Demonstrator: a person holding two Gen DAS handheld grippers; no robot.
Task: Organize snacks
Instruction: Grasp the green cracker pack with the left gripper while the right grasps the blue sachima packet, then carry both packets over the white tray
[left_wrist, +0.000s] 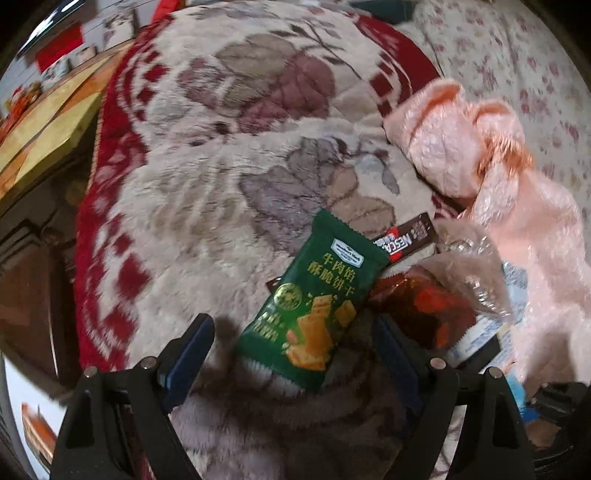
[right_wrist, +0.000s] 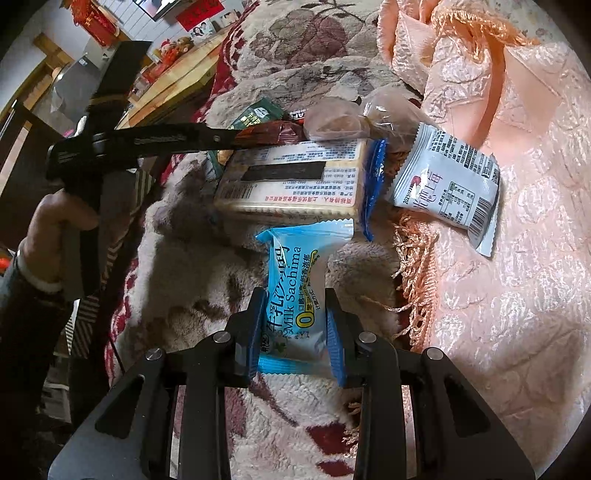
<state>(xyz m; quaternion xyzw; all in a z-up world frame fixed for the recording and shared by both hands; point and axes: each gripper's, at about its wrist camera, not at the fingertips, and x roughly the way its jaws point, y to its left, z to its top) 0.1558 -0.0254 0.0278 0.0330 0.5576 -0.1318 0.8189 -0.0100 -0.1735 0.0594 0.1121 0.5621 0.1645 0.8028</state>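
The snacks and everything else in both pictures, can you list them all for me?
Green biscuit packet: one, green, on the blanket between the open left fingers.
Coffee stick: one, brown, behind the green packet.
Red wrapper: one, red, right of the green packet.
Milk Sachima packet: one, light blue, in the right gripper.
Cracker pack: one, cream, blue end, behind the Sachima.
White packet: one, white, on the pink cloth.
Blanket: one, cream and red.
Left gripper: black, open.
Right gripper: black, shut on the Sachima.
Hand: one, holding the left gripper.

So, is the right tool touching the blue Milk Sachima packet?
Touching. In the right wrist view the right tool has both blue pads pressed on the sides of the Milk Sachima packet, with no gap on either side.
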